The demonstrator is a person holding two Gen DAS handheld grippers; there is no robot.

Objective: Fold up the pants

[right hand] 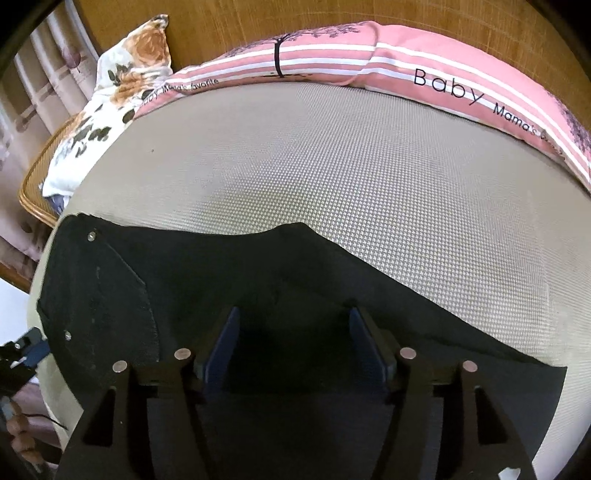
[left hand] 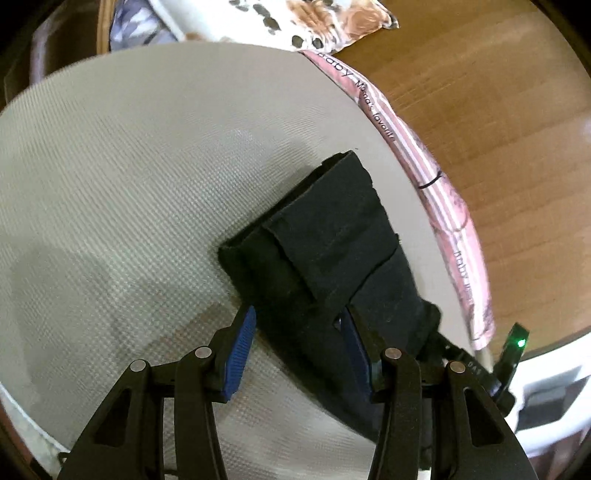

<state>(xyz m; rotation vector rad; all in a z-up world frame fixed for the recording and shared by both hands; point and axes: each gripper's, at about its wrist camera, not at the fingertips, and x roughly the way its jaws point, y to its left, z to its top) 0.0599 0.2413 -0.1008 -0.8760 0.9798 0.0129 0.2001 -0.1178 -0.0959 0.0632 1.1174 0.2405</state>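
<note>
Black pants (left hand: 325,251) lie folded into a narrow stack on a grey textured mattress (left hand: 129,177). My left gripper (left hand: 295,325) is open, its blue-padded fingers (left hand: 242,347) straddling the near end of the pants. In the right wrist view the pants (right hand: 229,280) spread wide across the mattress (right hand: 351,177), with a pocket and rivets at left. My right gripper (right hand: 291,325) is open just above the dark cloth, fingers on either side of a fold. The other gripper (right hand: 18,354) shows at the left edge.
A pink striped "Baby" pillow (right hand: 424,70) lies along the mattress's far edge, next to a wooden headboard (right hand: 258,22). A floral pillow (right hand: 118,96) sits at the corner on a wicker chair (right hand: 37,177). The right gripper's body with a green light (left hand: 513,350) is beside the pants.
</note>
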